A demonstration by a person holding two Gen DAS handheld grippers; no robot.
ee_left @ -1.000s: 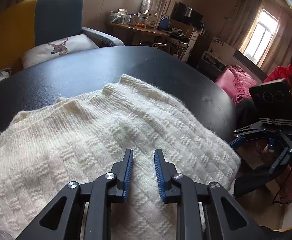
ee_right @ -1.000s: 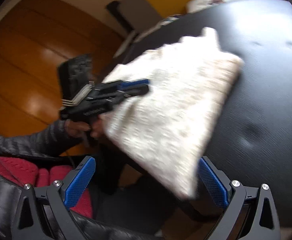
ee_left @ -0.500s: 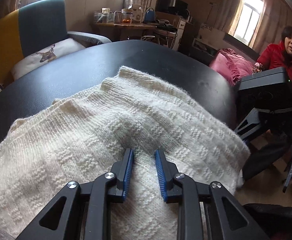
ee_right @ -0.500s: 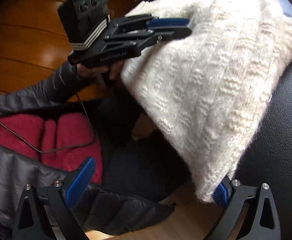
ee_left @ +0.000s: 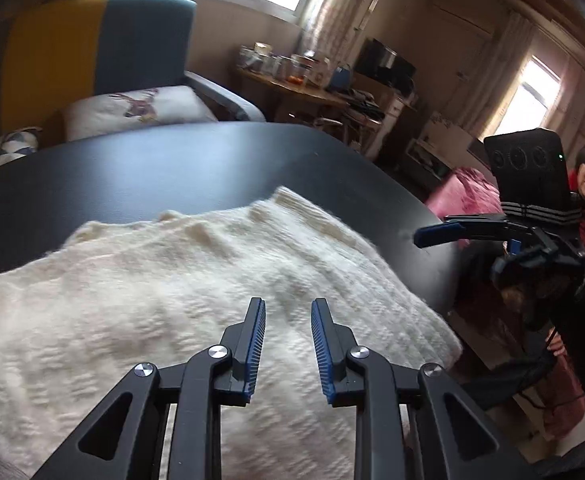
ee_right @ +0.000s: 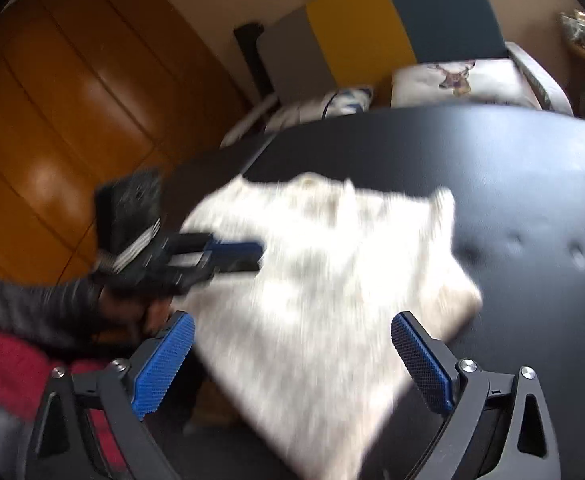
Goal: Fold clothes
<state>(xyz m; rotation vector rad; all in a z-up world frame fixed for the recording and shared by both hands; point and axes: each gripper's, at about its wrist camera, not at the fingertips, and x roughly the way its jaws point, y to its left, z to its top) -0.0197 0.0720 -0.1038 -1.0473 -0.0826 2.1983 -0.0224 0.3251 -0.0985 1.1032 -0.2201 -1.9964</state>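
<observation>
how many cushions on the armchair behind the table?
2. A white deer-print cushion lies on the armchair seat; a white-and-blue patterned cushion sits at the frame's left edge, beside it. The table may hide more.

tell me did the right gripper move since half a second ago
Yes. In the left wrist view the right gripper now reaches in over the black table's right edge, open; earlier it hung lower, off that edge, beside the white sweater.
</observation>
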